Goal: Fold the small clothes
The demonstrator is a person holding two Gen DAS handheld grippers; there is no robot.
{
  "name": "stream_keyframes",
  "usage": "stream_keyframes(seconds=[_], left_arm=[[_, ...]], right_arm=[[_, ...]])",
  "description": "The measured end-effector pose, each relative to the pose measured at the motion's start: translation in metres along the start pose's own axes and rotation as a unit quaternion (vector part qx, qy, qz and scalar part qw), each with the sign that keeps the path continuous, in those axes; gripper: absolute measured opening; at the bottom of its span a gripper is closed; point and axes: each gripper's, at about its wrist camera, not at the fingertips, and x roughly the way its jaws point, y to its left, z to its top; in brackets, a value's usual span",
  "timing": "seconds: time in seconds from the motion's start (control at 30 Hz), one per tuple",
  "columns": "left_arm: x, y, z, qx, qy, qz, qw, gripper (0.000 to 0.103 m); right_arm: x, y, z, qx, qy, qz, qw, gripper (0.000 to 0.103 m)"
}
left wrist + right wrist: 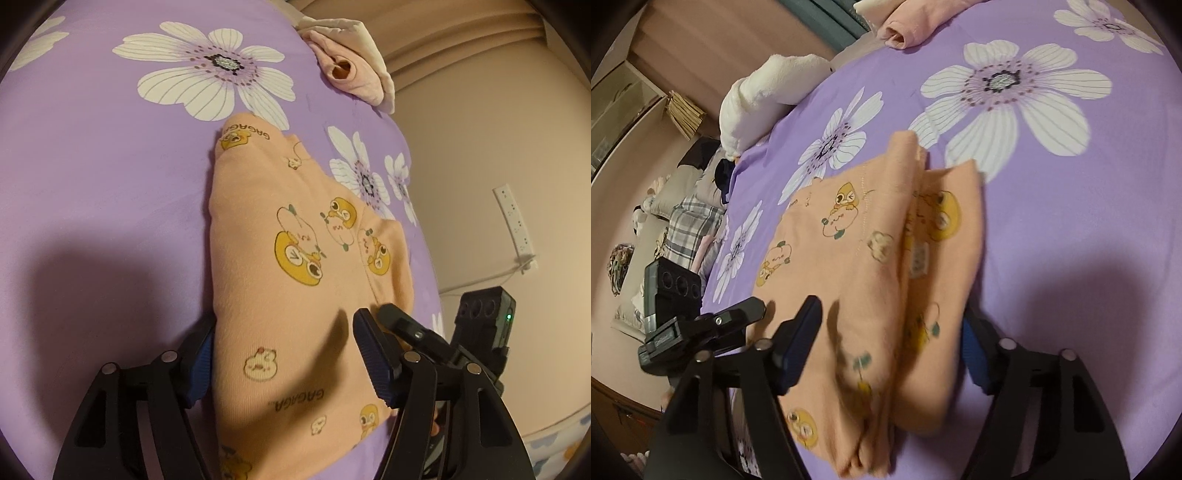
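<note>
- Peach cartoon-print garment (295, 266), partly folded, lies on the purple flowered bedsheet (110, 184), its layers stacked unevenly in the right wrist view.
- Left gripper (282, 354) straddles the near hem, fingers apart; I see no pad pressing cloth.
- Right gripper (886, 343) likewise brackets the doubled edge, jaws spread (whether its far pad touches fabric I cannot tell).
- To fold well, I'd judge both should pinch all layers together and keep the edges aligned.
- Pink rolled garment (347, 70) waits well apart.
</note>
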Motion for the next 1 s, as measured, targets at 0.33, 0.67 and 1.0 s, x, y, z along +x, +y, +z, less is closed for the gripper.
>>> stream_keyframes(seconds=[0.33,0.67,1.0], left_arm=[[0.006,-0.007,0.003,0.019,-0.01,0.022,0.9995,0.05],[0.001,-0.016,0.0,0.045,-0.019,0.049,0.9976,0.027],[-0.02,-0.024,-0.008,0.072,-0.037,0.05,0.9955,0.026]], right_arm=[[0.003,0.006,0.0,0.006,-0.022,0.002,1.0,0.022],[-0.007,0.042,-0.003,-0.055,-0.058,-0.013,0.997,0.018],[-0.018,0.073,-0.013,-0.089,-0.075,-0.016,0.993,0.017]])
